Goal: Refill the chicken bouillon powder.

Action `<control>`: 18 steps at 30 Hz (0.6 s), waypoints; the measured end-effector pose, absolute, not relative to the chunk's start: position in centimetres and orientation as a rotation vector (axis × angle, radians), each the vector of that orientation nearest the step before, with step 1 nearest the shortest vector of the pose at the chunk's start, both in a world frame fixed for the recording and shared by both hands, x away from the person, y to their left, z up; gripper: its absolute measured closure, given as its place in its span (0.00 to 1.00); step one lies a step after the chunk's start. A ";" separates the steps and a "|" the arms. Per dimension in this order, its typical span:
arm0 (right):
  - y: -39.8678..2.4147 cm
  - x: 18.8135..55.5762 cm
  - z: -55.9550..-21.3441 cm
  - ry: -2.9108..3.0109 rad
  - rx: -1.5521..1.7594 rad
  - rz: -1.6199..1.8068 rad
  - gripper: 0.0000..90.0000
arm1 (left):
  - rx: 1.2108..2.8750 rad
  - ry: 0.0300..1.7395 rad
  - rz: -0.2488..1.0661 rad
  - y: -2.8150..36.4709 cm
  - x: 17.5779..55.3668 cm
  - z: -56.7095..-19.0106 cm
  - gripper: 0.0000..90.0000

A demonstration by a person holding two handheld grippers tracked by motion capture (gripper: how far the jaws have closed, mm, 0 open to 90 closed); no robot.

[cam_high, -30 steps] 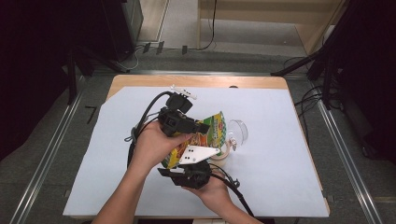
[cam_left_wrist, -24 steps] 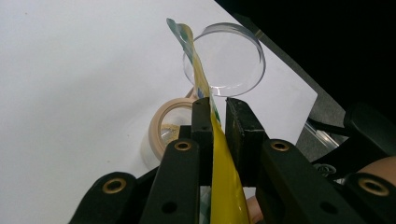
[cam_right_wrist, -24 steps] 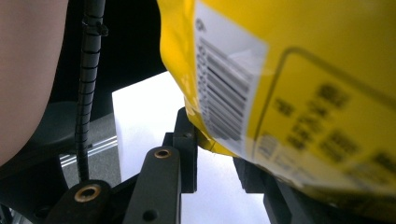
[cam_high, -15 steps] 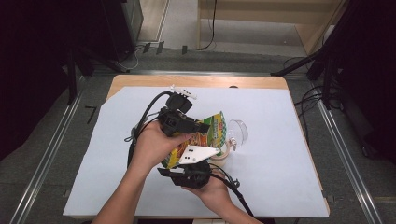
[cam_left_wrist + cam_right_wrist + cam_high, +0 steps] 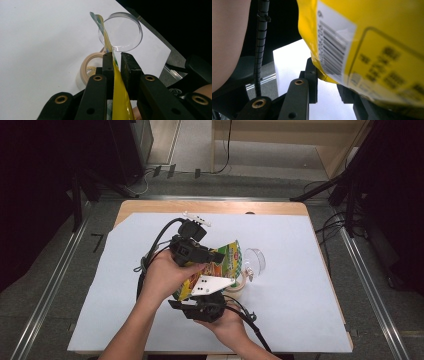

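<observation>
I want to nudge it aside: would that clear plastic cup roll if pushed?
Probably. The clear cup lies on its side on the white table cover, so its round wall would likely roll. It looks thin and empty, so probably light and easily sent skidding.

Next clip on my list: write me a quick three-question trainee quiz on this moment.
1. True or false: the left gripper is shut on the yellow bag.
2. Which thing lies on the table beside the clear cup? A) scissors B) tape roll C) spoon
3. Fill in: the right gripper view shows a printed ______ on the bag.

Key
1. True: in the left gripper view its jaws pinch the bag's edge.
2. B: the tape roll lies flat next to the cup.
3. Barcode; the right gripper holds the bag by its lower edge.
</observation>
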State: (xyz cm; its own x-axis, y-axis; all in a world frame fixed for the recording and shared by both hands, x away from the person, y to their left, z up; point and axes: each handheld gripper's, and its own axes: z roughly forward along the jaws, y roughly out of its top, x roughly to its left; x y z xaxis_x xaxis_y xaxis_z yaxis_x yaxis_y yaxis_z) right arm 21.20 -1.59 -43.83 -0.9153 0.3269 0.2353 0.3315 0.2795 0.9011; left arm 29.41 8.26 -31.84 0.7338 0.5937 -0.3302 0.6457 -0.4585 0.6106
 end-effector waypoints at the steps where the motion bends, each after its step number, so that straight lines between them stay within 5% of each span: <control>1: -1.6 21.2 -43.9 -2.507 -0.647 -1.774 0.82 | 2.188 0.930 -0.088 8.2 29.4 -31.9 0.91; 18: -1.6 21.3 -44.0 -2.525 -0.641 -1.777 0.82 | 2.186 0.931 -0.091 8.2 29.4 -31.9 0.91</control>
